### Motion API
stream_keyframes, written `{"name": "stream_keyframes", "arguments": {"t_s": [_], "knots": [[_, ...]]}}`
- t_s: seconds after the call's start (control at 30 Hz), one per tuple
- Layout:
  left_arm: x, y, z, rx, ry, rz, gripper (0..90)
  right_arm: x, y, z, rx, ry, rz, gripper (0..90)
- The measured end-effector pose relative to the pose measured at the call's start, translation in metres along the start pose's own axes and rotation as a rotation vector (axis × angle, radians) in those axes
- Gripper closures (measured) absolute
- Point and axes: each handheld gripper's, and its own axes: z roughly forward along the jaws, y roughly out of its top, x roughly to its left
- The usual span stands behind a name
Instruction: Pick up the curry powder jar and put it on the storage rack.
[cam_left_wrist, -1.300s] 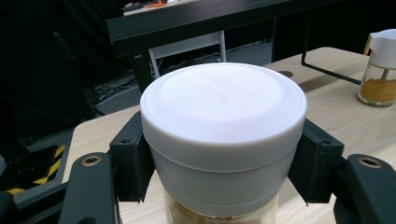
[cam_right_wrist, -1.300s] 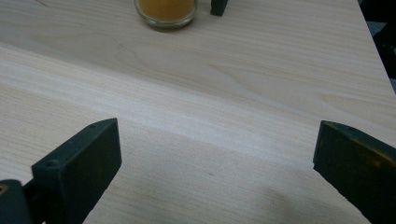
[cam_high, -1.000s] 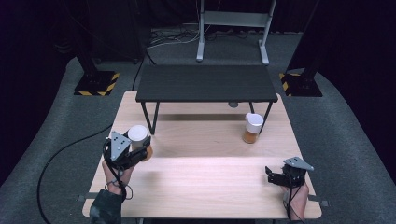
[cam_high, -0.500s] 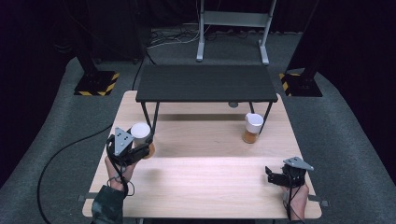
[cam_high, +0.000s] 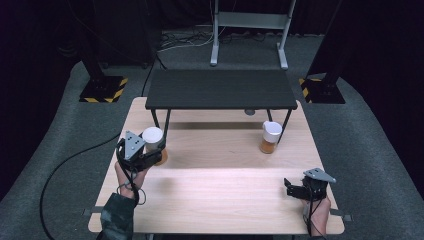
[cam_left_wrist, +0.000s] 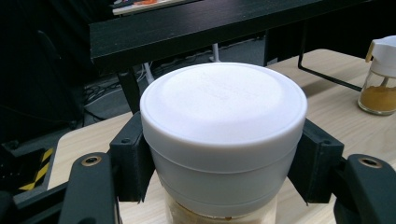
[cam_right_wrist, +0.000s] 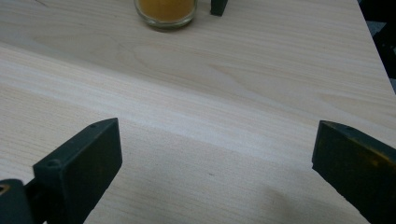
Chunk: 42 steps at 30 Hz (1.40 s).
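Observation:
A glass jar with a white lid (cam_left_wrist: 223, 140) and pale brown contents stands at the left of the wooden table (cam_high: 220, 200). My left gripper (cam_left_wrist: 223, 177) is shut on it, one black pad pressing on each side just under the lid. From above, this jar (cam_high: 152, 136) sits beside the left leg of the black shelf (cam_high: 220, 89), with the left gripper (cam_high: 156, 151) around it. My right gripper (cam_high: 289, 187) rests near the table's front right corner. Its jaws (cam_right_wrist: 219, 163) stand wide open over bare wood.
A second jar (cam_high: 270, 137) with a white spout lid and orange powder stands by the shelf's right leg; the right gripper view shows its base (cam_right_wrist: 164, 10). The low black shelf spans the table's far half. Light wood stretches between the two grippers.
The left gripper and the white-lidded jar have shifted slightly away from the person, toward the shelf leg. The right gripper has stayed where it was.

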Motion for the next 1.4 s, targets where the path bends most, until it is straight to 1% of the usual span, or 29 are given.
{"name": "stream_keyframes", "arguments": {"t_s": [0.7,1.4], "knots": [[0.004,0.016,0.016,-0.013,-0.022,-0.002,33.4,0.0,0.0,0.0,0.0,0.001,-0.001,0.4],[0.01,0.035,0.024,-0.03,-0.035,0.008,33.4,-0.001,0.0,0.0,0.002,0.006,-0.002,0.7]]}}
